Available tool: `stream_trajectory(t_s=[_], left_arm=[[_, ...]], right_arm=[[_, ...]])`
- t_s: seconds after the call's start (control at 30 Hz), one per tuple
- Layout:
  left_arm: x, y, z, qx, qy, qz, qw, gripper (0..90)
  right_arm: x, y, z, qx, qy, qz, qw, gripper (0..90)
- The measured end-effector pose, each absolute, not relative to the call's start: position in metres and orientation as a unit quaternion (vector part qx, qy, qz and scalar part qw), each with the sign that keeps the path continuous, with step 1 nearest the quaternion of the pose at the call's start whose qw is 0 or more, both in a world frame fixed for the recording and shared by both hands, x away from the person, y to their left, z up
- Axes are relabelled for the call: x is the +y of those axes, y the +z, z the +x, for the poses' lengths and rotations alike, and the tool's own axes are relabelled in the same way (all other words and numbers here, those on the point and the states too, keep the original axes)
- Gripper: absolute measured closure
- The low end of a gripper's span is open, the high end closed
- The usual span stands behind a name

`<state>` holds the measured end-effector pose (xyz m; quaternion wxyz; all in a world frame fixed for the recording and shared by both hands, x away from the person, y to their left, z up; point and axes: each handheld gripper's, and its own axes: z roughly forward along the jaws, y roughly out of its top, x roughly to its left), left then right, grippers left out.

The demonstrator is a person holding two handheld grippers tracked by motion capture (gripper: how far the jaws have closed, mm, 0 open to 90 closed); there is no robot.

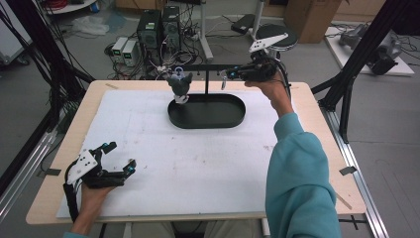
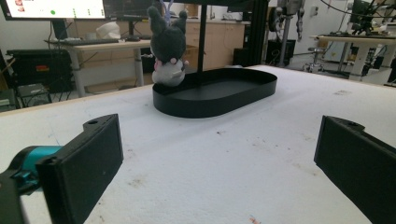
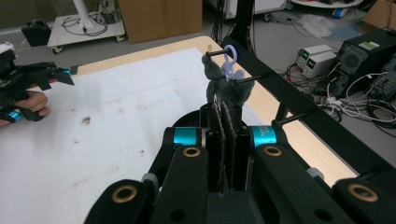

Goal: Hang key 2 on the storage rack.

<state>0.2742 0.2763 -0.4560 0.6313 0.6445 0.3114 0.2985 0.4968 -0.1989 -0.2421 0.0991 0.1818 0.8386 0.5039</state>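
**Plush toy hung on the rack, my right tongs beside the bar**

Nearest in the high view, my left gripper (image 1: pixel 119 156) rests on the near left of the white foam sheet (image 1: pixel 198 163), jaws spread wide with nothing between them; I judge it is parked to keep clear. Far across the table (image 1: pixel 317 124), my right gripper (image 1: pixel 229 74) sits level with the rack's bar (image 1: pixel 208 66), just right of its middle. A grey plush toy (image 1: pixel 180 84) hangs from the bar's left end, over the left rim of the black oval tray (image 1: pixel 208 121).

From the left gripper view, both flat matte pads stand far apart over the speckled foam. Beyond, the soft, big-eared plush toy (image 2: pixel 167 46) dangles beside the thin post (image 2: pixel 201 42), its body over the smooth tray (image 2: pixel 219 91).

From the right gripper view, my jaws are pressed together and grip nothing. Ahead, a pale ring (image 3: pixel 230 58) hooks the toy (image 3: pixel 226 88) onto a peg.
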Motion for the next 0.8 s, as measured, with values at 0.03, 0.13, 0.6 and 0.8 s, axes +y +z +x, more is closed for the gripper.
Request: stream_trajectory(t_s=[0.03,0.13,0.6,0.8], left_arm=[[0.277,-0.456,0.274,0.309,0.301,0.646,0.630,1.7],[0.278,-0.457,0.273,0.311,0.304,0.637,0.637,1.7],[0.280,-0.458,0.271,0.310,0.307,0.627,0.645,1.7],[0.280,-0.458,0.271,0.310,0.307,0.627,0.645,1.7]], right_arm=[[-0.198,-0.241,0.498,0.840,0.501,0.183,0.097,89.1],[-0.194,-0.239,0.501,0.843,0.495,0.183,0.098,89.1],[-0.176,-0.246,0.525,0.856,0.472,0.186,0.098,89.0],[-0.173,-0.253,0.532,0.865,0.454,0.192,0.098,89.0]])
